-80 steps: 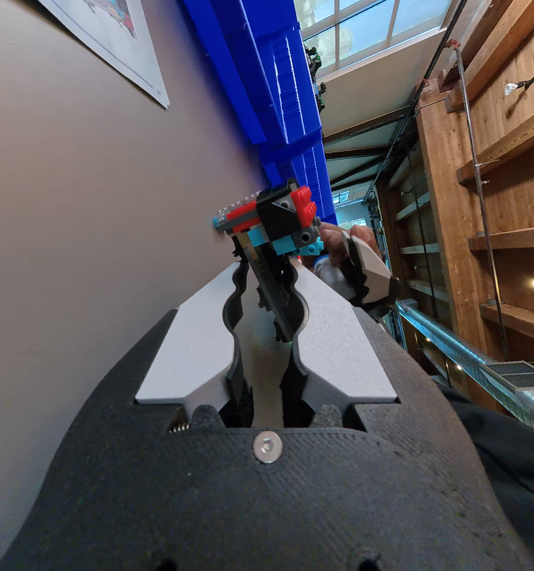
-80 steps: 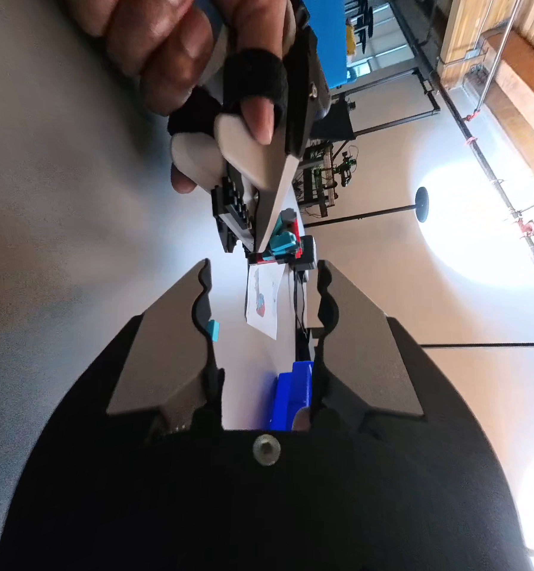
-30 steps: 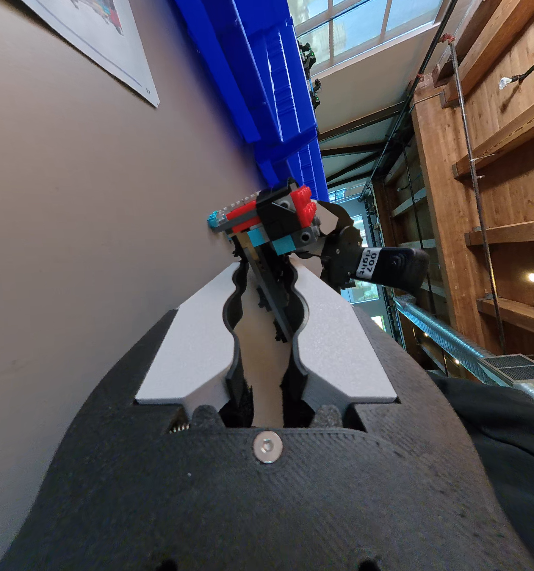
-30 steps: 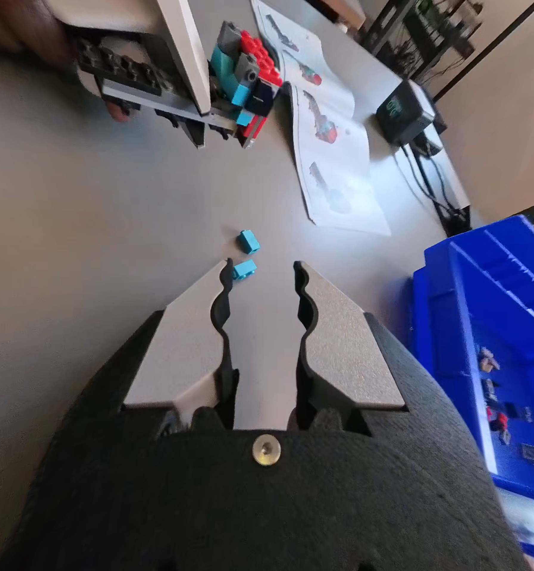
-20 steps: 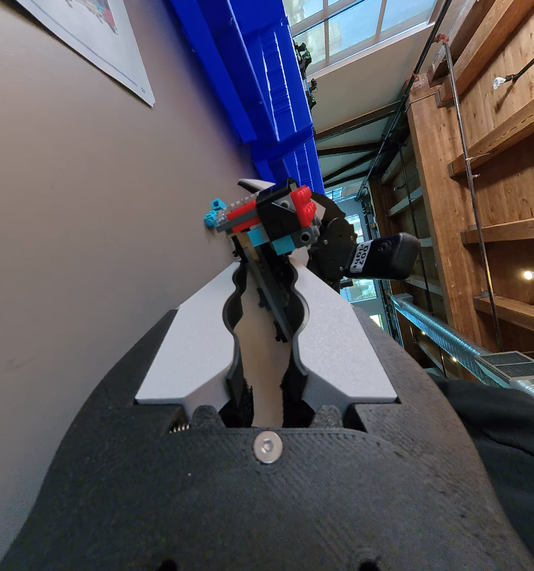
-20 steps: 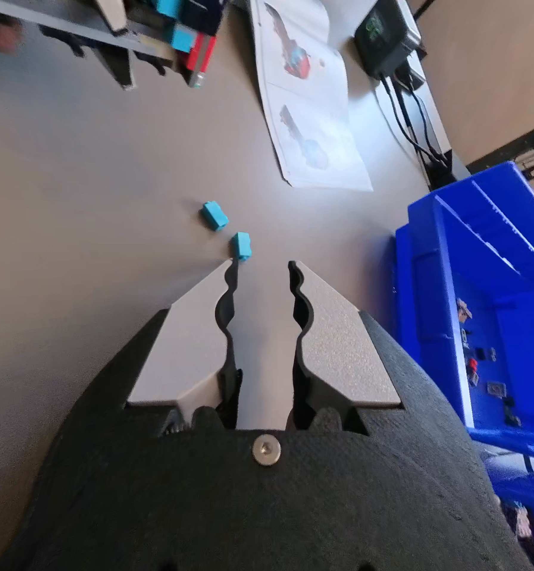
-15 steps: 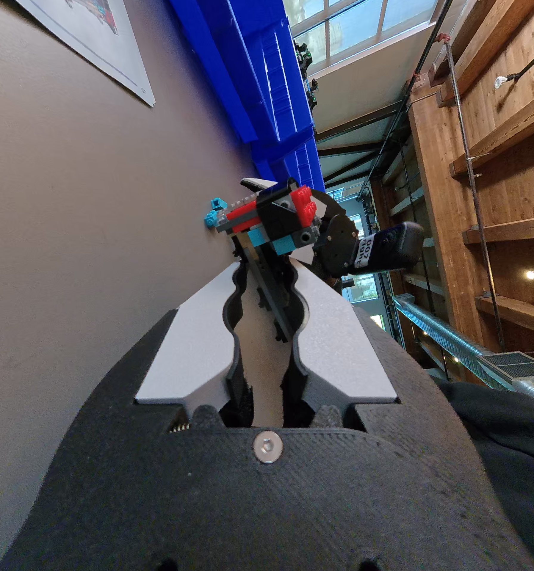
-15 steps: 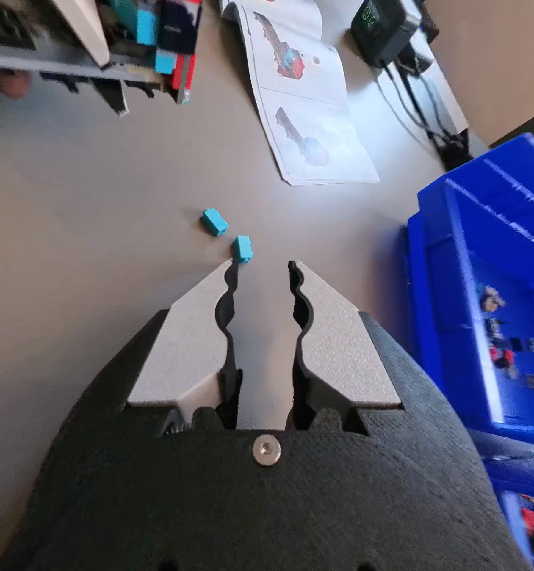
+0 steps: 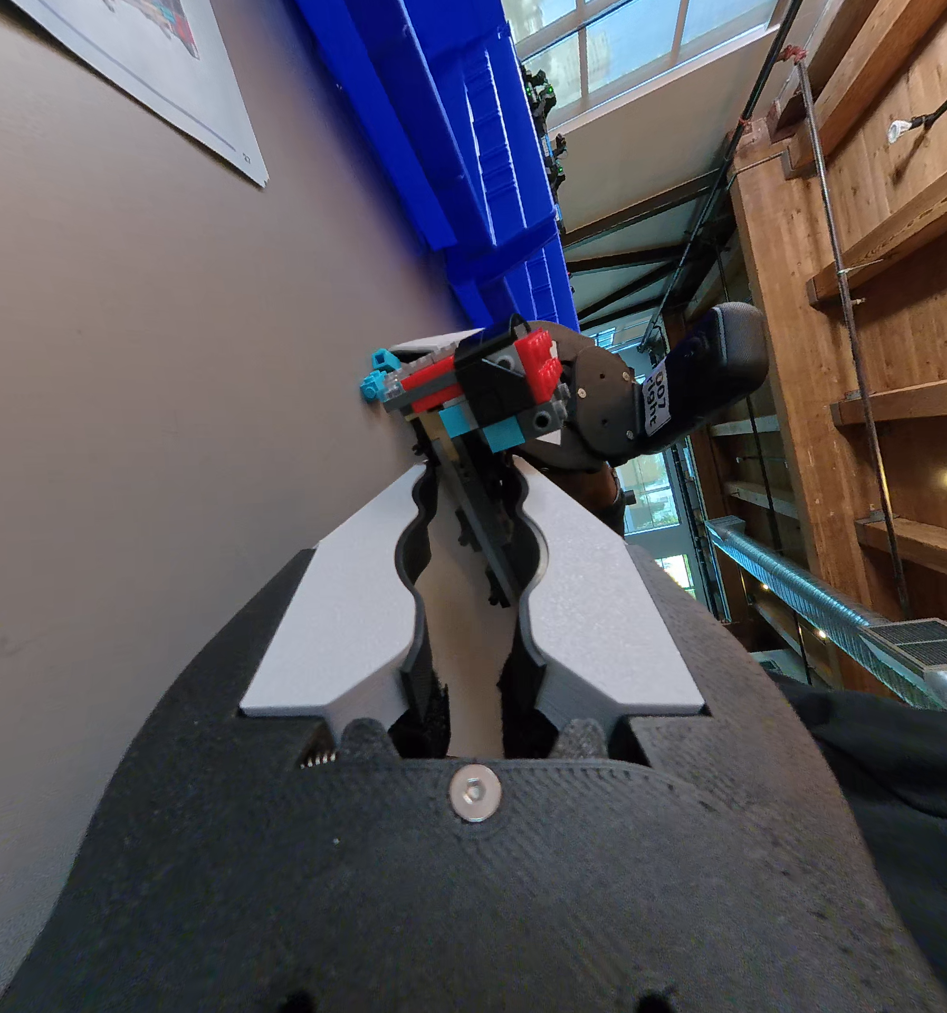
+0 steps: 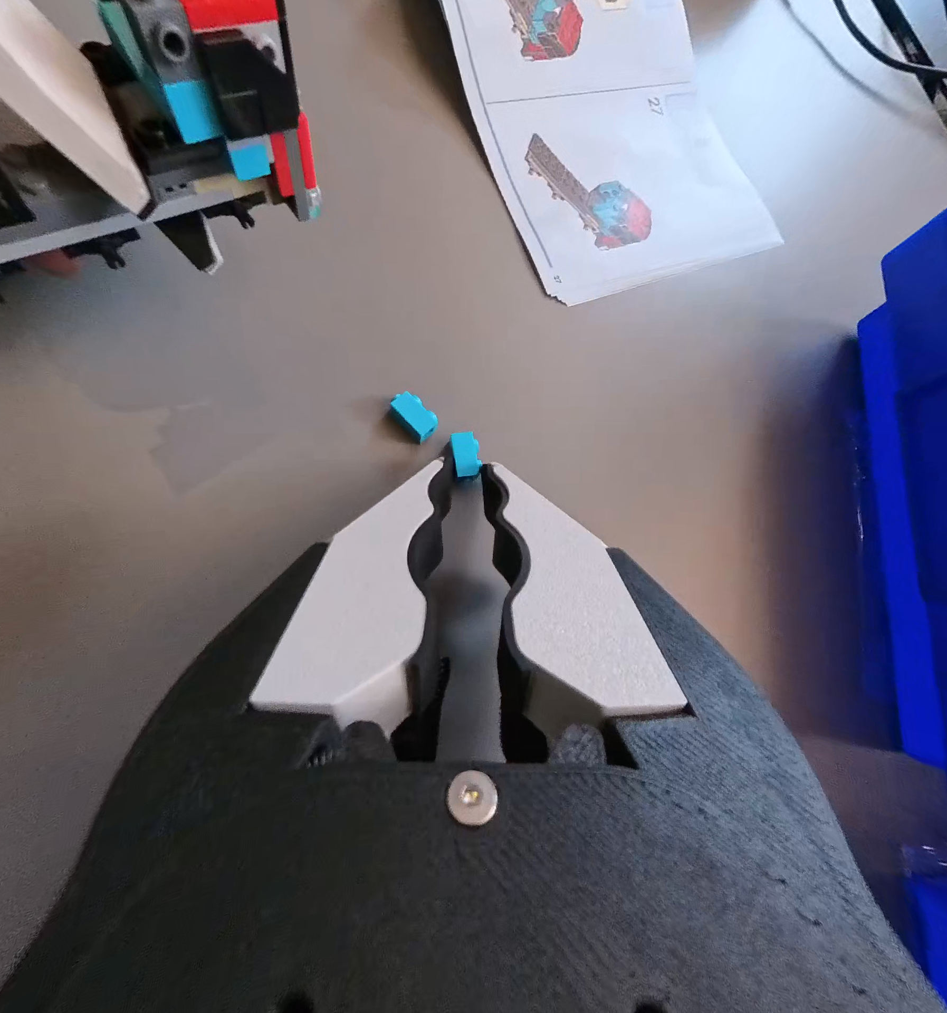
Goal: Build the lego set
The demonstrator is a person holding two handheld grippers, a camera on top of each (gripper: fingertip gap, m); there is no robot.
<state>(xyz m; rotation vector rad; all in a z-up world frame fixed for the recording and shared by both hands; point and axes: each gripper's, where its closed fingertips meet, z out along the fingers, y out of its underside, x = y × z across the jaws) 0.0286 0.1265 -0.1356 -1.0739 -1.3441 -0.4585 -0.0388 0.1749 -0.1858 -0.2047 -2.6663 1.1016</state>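
Picking stage: right gripper [image 10: 464,466] pinching small turquoise brick [image 10: 464,454] mid-table; left gripper [image 9: 474,477] clamped on half-built model [image 9: 476,392]. Next, probably: lift, align studs, press on.

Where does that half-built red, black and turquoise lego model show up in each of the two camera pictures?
Left wrist view: half-built lego model sits centre, clamped in the left tool.
Right wrist view: it is at the top left, above the grey table.
Shared landmark: the open instruction booklet.
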